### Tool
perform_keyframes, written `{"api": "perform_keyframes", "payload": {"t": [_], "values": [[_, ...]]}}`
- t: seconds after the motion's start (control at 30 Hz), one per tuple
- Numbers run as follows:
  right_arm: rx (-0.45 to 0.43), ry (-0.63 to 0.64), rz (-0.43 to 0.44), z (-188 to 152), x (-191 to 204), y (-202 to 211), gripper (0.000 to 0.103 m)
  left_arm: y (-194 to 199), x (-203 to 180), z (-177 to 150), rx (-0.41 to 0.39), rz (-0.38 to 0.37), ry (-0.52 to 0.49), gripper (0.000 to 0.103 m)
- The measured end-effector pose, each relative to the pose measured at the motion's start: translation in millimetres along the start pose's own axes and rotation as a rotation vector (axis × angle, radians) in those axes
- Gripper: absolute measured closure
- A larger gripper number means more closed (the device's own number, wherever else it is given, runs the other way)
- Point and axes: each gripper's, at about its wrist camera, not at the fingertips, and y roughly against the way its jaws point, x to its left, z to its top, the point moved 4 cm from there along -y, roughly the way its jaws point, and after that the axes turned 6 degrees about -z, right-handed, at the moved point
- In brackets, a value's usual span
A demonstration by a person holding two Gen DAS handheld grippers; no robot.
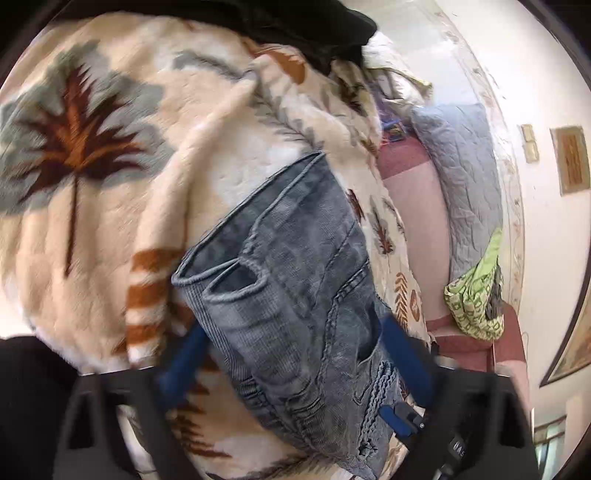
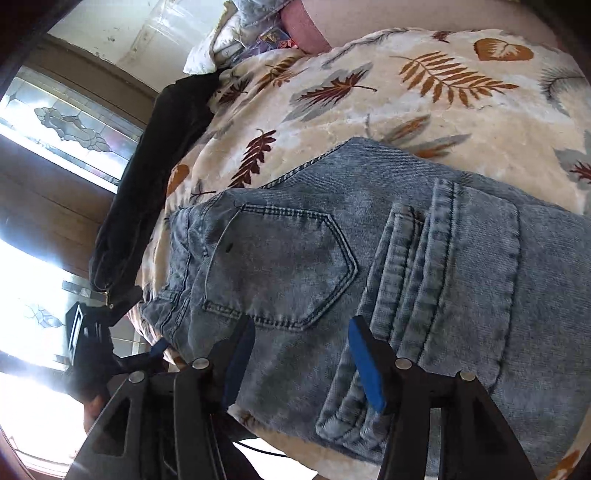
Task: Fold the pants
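Folded blue jeans (image 2: 388,258) on a cream leaf-print blanket (image 2: 424,103), spread over a bed. In the right wrist view: back pocket (image 2: 280,266) facing up, directly ahead of the right gripper (image 2: 301,325); stacked hems and seams (image 2: 417,295) just ahead of and beyond its right-hand finger. Right gripper partly spread, both blue pads (image 2: 365,365) low over the denim, one to each side of the pocket's lower corner; no fabric pinched between them, contact with the cloth impossible to tell.

In the left wrist view: same jeans (image 1: 295,277) as a thick bundle running forward from between the fingers, two open leg cuffs (image 1: 221,280) at the far-left end, zipper teeth (image 1: 380,391) close to the right-hand finger. Left gripper (image 1: 291,354) spread wide, blue fingers (image 1: 184,358) flanking the bundle on both sides; pressing on it or not, cannot tell, with blur and denim hiding the tips.

Farther ahead of the left gripper: black clothing (image 1: 325,33) at the blanket's far edge. To its right: a pink sheet (image 1: 413,206), a grey-blue quilted pillow (image 1: 465,177), a green patterned cloth (image 1: 476,295), framed pictures (image 1: 570,158) on a pale wall.

Left of the right gripper: the same black garment (image 2: 140,177) draped along the bed edge, a leaded-glass window (image 2: 66,125) beyond, and the left gripper's black body (image 2: 88,332) low at the side.
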Motion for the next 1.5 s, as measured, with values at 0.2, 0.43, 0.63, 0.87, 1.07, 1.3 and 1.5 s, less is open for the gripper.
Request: {"api": "perform_keyframes", "payload": {"t": [0.2, 0.43, 0.63, 0.87, 1.07, 1.3, 1.5], "values": [[0.140, -0.119, 0.033, 25.4, -10.8, -56.1, 0.043, -11.0, 11.3, 5.8, 0.012, 0.067, -0.005, 0.074], [0.110, -0.050, -0.036, 33.4, 3.7, -46.0, 0.063, -7.9, 0.3, -0.9, -0.012, 0.145, -0.118, 0.078], [0.116, 0.009, -0.119, 27.9, 1.4, -58.7, 0.080, -2.7, -19.6, -3.2, -0.050, 0.217, -0.218, 0.080], [0.100, -0.047, -0.027, 26.3, -18.5, -45.0, 0.081, -6.5, -90.1, -25.7, -0.105, 0.263, -0.488, 0.085], [-0.092, -0.105, 0.051, 27.0, -64.8, 39.3, 0.079, -22.8, -171.4, -72.1, -0.119, 0.237, -0.779, 0.088], [-0.232, -0.260, 0.012, -9.7, -172.7, 114.6, 0.079, -74.8, -228.6, -191.8, 0.066, 0.152, -1.090, 0.088], [-0.288, -0.407, -0.009, -40.6, -244.6, 137.3, 0.078, -156.3, -187.4, -278.6, 0.387, 0.225, -1.178, 0.089]]}}
